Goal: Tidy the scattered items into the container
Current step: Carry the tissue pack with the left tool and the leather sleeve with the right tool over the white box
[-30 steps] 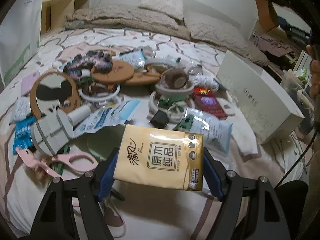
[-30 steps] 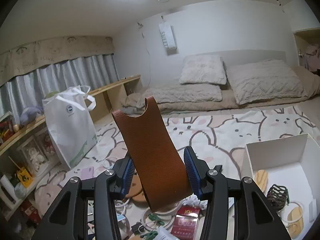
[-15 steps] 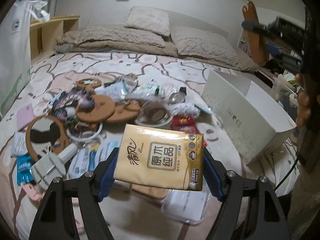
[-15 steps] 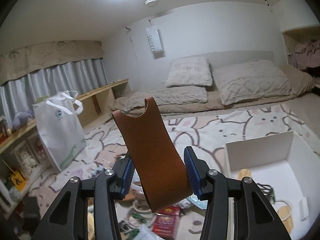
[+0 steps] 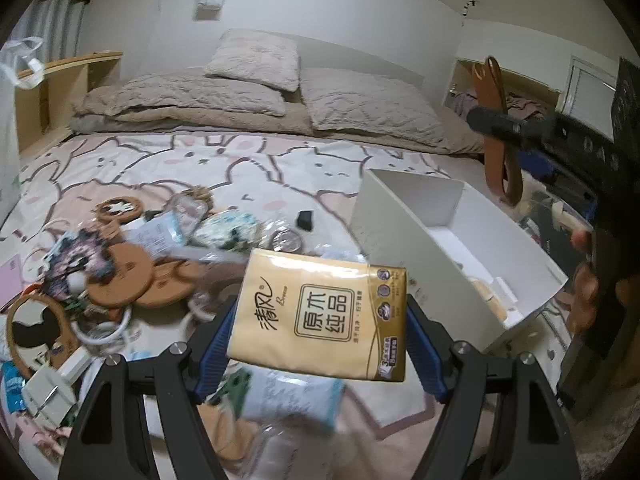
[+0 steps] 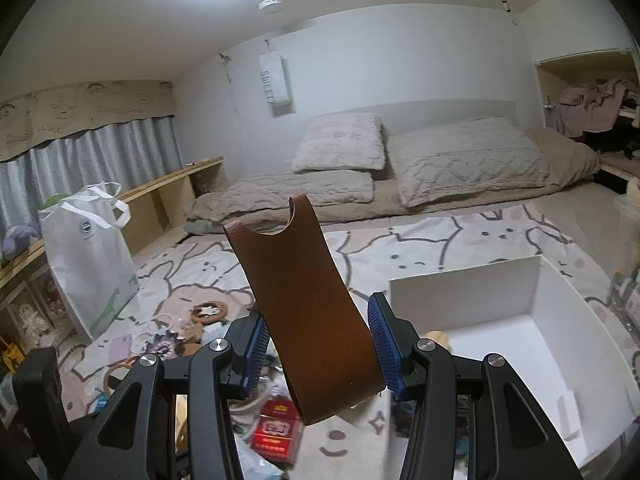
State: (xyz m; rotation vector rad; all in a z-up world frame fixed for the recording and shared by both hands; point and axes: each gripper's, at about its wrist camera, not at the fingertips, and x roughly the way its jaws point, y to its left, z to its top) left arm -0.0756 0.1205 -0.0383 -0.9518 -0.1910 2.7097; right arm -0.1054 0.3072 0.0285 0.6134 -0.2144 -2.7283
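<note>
Container, an open white box, sits on the bunny-print rug at the right of the left wrist view and in the lower right of the right wrist view. A second ago the left view showed only its outer side wall at the right edge; now its white interior faces the camera, with a few small things lying on its floor. The beige bedding and pillows, earlier squeezed against the top edge, now fill the upper middle of that frame.

Scattered items, among them round cork pieces, white rings and packets, earlier spread across the middle of the left view; they now lie at the lower left, blurred.

Left gripper has its jaws closed on a yellow tissue pack, held flat at the bottom centre just as before, now beside the box's near wall.

Right gripper has its jaws closed on a brown leather strip that stands upright and leans left, unchanged in the grip. In the right view the box has grown larger and the white tote bag sits further left. In the left view, that strip hangs above the box's far right corner.
</note>
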